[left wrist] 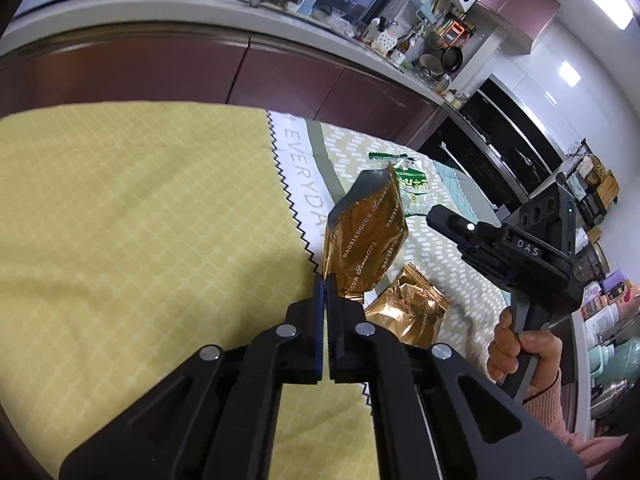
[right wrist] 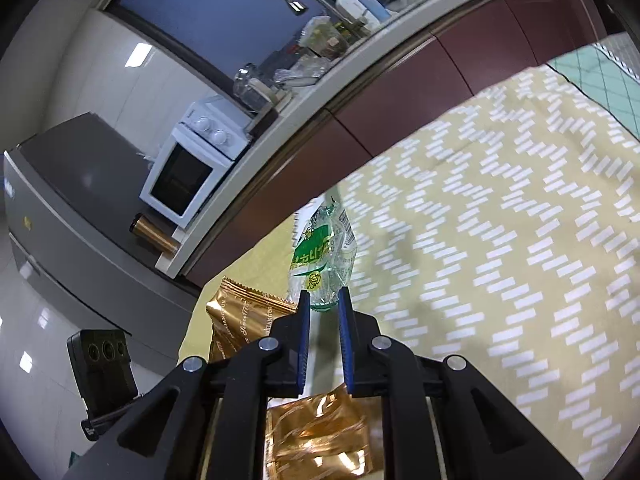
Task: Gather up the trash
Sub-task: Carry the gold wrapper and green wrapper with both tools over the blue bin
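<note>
My left gripper (left wrist: 325, 280) is shut on the corner of a gold foil wrapper (left wrist: 366, 236) and holds it up above the table; the same wrapper shows at the left of the right wrist view (right wrist: 240, 320). A second gold wrapper (left wrist: 408, 312) lies on the cloth below it and shows under my right gripper (right wrist: 320, 432). A clear and green plastic wrapper (left wrist: 412, 184) lies further back. My right gripper (right wrist: 324, 294) is open, with its tips just in front of the green wrapper (right wrist: 324, 256). It also shows in the left wrist view (left wrist: 436, 216).
The table carries a yellow checked cloth (left wrist: 140, 220) and a patterned beige cloth (right wrist: 500, 240). Dark red cabinets (left wrist: 200, 76) under a cluttered counter stand behind the table. A white oven (right wrist: 192, 168) sits on the counter.
</note>
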Demonstrator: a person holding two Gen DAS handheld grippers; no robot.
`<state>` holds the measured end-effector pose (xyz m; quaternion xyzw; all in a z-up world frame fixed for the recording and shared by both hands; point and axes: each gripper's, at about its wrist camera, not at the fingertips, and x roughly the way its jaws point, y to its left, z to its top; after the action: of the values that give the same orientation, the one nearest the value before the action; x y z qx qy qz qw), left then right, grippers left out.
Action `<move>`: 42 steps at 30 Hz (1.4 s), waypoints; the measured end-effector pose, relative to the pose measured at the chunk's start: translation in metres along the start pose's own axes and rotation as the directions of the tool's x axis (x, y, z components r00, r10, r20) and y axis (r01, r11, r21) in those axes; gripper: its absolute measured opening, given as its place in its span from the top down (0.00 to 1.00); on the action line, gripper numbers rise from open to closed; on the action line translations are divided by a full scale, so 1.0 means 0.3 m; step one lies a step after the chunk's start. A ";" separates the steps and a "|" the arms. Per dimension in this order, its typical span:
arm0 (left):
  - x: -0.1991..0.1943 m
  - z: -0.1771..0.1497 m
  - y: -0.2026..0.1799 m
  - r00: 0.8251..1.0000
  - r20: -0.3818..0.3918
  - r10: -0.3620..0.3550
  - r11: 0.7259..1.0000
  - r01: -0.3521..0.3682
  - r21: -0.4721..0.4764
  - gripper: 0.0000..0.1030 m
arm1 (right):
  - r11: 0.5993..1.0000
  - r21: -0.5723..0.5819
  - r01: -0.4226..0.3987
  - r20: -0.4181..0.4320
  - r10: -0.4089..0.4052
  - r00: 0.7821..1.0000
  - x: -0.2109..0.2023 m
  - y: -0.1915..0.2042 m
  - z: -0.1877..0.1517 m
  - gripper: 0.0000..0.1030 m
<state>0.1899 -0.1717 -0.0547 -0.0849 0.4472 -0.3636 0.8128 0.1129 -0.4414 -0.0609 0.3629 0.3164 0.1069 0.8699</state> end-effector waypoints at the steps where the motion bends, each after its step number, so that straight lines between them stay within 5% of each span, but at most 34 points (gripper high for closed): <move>1: -0.014 -0.003 0.005 1.000 0.005 0.003 1.000 -0.003 0.003 0.98 | 1.000 -0.007 -0.003 0.003 0.004 1.000 -0.005 0.011 -0.004 0.88; 18: -0.384 -0.115 0.084 0.987 0.132 0.091 0.995 -0.097 0.039 0.98 | 0.987 -0.117 -0.108 -0.025 0.105 0.994 -0.010 0.228 -0.090 0.88; 42: -0.850 -0.301 0.281 0.923 0.285 0.259 0.966 -0.246 -0.081 0.99 | 0.930 -0.257 -0.263 -0.209 0.212 0.955 0.172 0.591 -0.287 0.88</move>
<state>0.0764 0.0762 0.0230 -0.0971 0.3370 -0.2294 0.9079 0.1068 -0.2449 -0.0076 0.2599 0.3276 0.2876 0.8616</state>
